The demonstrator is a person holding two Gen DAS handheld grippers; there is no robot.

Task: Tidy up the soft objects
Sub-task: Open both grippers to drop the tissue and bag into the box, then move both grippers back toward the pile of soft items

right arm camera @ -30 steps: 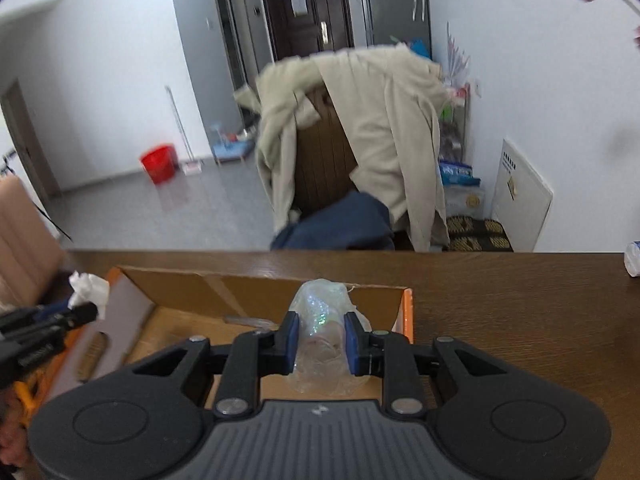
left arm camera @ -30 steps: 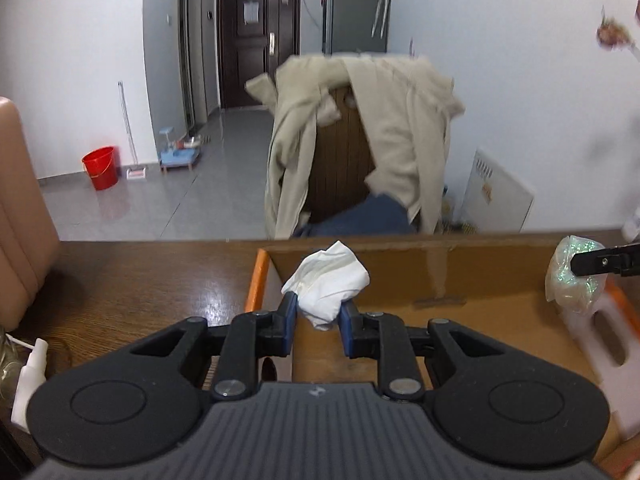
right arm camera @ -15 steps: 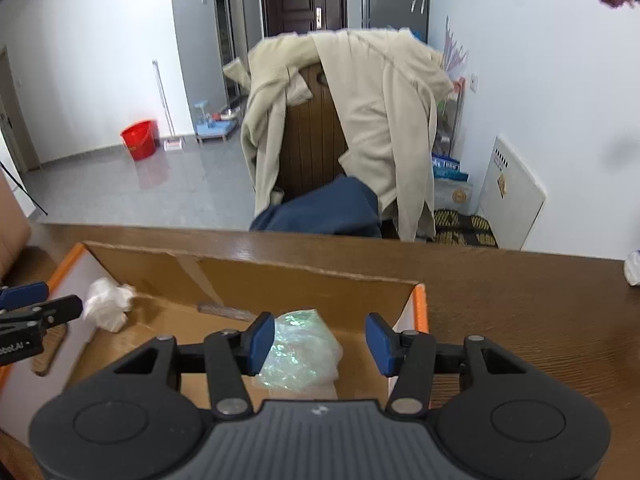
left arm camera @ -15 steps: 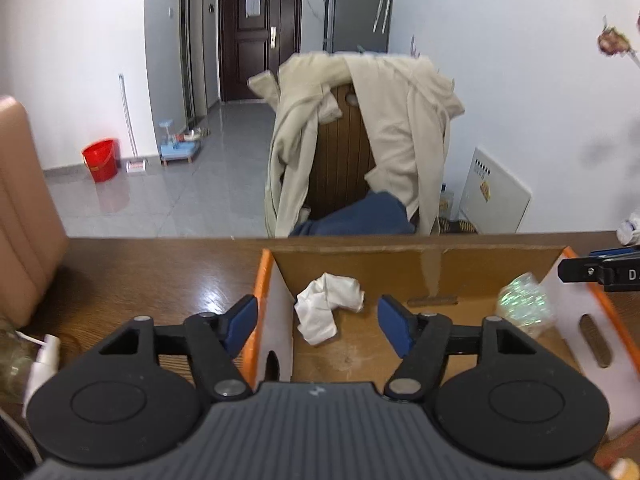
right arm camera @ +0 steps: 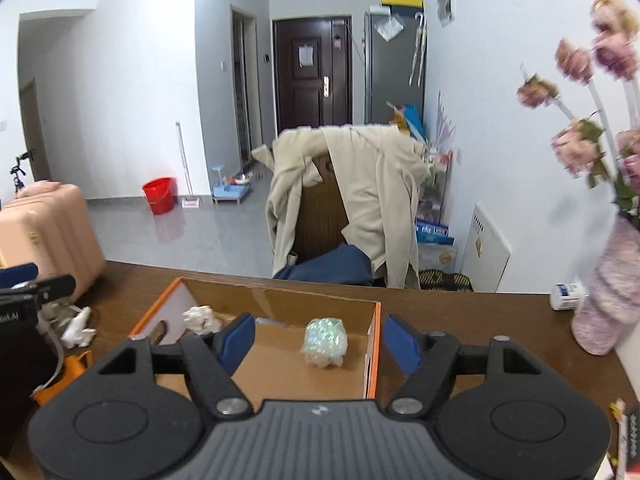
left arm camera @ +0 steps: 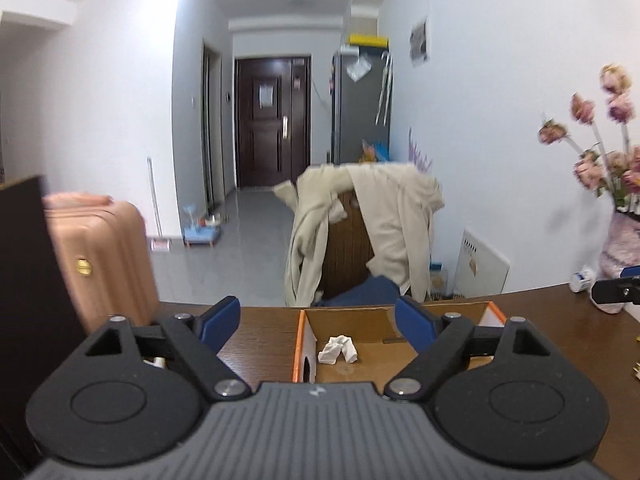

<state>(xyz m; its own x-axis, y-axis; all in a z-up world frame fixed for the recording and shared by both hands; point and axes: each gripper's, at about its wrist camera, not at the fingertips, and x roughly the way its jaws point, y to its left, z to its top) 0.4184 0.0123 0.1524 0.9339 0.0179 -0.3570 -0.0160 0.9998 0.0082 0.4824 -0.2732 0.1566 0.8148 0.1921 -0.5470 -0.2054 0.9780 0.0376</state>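
Note:
An open cardboard box with orange edges (right arm camera: 372, 344) sits on the wooden table. A crumpled white tissue (left arm camera: 338, 349) lies inside at its left; it also shows in the right wrist view (right arm camera: 201, 318). A shiny greenish plastic wad (right arm camera: 325, 338) lies inside at the right. My left gripper (left arm camera: 318, 326) is open and empty, raised above and behind the box. My right gripper (right arm camera: 318, 338) is open and empty, raised above the box's near side.
A vase of pink flowers (right arm camera: 604, 308) and a small white bottle (right arm camera: 566, 295) stand at the table's right. White scraps (right arm camera: 78, 328) lie left of the box. A chair draped with a beige coat (right arm camera: 360, 204) stands beyond the table. A pink suitcase (left arm camera: 104, 256) is at left.
Both grippers opened, dropped the tissue and the plastic wad into the box, then pulled back and up away from it.

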